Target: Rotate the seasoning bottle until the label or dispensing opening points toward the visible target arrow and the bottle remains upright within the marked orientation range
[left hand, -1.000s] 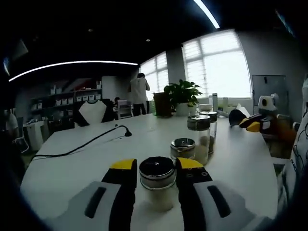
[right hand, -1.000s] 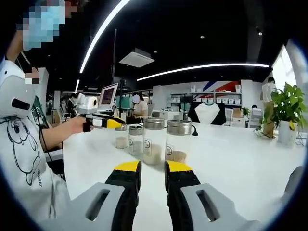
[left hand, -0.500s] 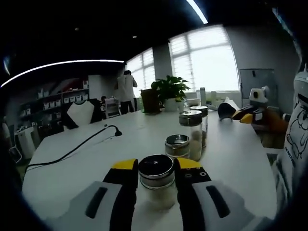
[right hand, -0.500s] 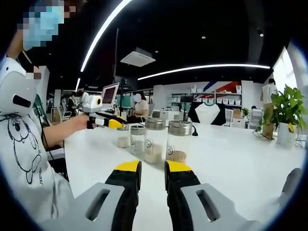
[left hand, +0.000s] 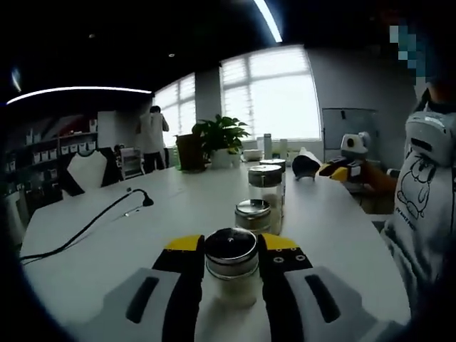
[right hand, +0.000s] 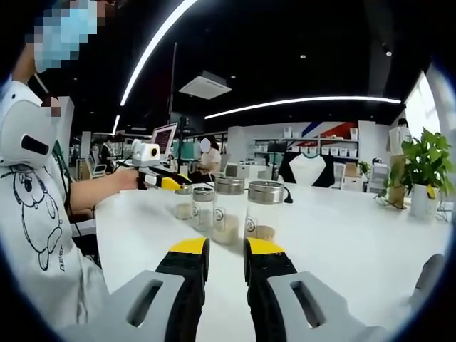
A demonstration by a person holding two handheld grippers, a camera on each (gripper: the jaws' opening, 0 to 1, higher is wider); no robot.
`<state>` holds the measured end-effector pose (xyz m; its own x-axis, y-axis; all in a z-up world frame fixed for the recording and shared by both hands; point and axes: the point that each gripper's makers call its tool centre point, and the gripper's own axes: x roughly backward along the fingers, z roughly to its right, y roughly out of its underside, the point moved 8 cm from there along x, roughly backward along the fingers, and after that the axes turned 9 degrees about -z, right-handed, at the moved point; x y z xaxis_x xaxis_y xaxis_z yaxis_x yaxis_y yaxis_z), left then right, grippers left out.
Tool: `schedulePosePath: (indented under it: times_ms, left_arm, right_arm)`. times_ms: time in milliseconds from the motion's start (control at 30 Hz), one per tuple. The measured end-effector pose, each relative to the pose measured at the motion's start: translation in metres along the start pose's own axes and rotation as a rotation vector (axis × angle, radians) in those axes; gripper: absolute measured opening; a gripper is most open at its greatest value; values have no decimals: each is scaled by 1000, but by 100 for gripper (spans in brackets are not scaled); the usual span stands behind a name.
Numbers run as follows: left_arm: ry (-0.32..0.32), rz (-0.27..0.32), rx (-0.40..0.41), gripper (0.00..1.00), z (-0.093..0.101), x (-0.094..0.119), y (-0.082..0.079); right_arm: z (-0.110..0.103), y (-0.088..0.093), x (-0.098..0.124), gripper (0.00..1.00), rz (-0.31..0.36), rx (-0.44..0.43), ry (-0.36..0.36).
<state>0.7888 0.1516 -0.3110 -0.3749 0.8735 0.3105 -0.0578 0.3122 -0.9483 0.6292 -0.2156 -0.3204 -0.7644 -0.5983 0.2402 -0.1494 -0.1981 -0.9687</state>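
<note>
A short glass seasoning bottle (left hand: pixel 231 265) with a round metal lid stands upright on the white table (left hand: pixel 142 242), holding pale powder. My left gripper (left hand: pixel 231 251) is shut on it, one yellow-tipped jaw pressed to each side of the lid. The right gripper view shows that same left gripper (right hand: pixel 168 182) coming in from the left at the far end of a row of bottles, around the small seasoning bottle (right hand: pixel 184 203). My right gripper (right hand: pixel 225 251) hovers low over the table, open by a narrow gap with nothing in it, short of the nearest tall bottle (right hand: pixel 264 209).
Three more lidded bottles (left hand: pixel 253 214) line up beyond the held one. A black cable (left hand: pixel 85 228) crosses the table's left part. A potted plant (left hand: pixel 217 135) stands at the far edge. The person's white shirt (left hand: pixel 420 199) is at the right. My right gripper (left hand: pixel 335 169) appears far right.
The left gripper view has swung, so the room slid left while the bottle stayed between the jaws. In the right gripper view the left gripper has shifted slightly right. The right gripper is unmoved.
</note>
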Motion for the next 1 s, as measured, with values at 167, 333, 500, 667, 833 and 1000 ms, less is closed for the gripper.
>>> schedulePosePath:
  times_ms: [167, 333, 500, 667, 833, 1000]
  left_arm:
    - [-9, -47, 24, 32, 4, -1, -4]
    - [-88, 35, 106, 44, 10, 4, -8]
    - [-242, 83, 184, 44, 11, 17, -11]
    - [-354, 57, 166, 44, 16, 17, -11]
    - [-437, -6, 132, 44, 31, 8, -9]
    - [-487, 36, 140, 42, 31, 6, -14]
  right_arm:
    - [0, 1, -3, 17, -6, -1, -3]
    - [0, 2, -6, 17, -5, -12, -4]
    - [6, 3, -8, 17, -7, -36, 8]
    - [14, 6, -11, 17, 11, -85, 16]
    - [18, 10, -13, 17, 1, -101, 25]
    - [23, 9, -15, 16, 1, -109, 31]
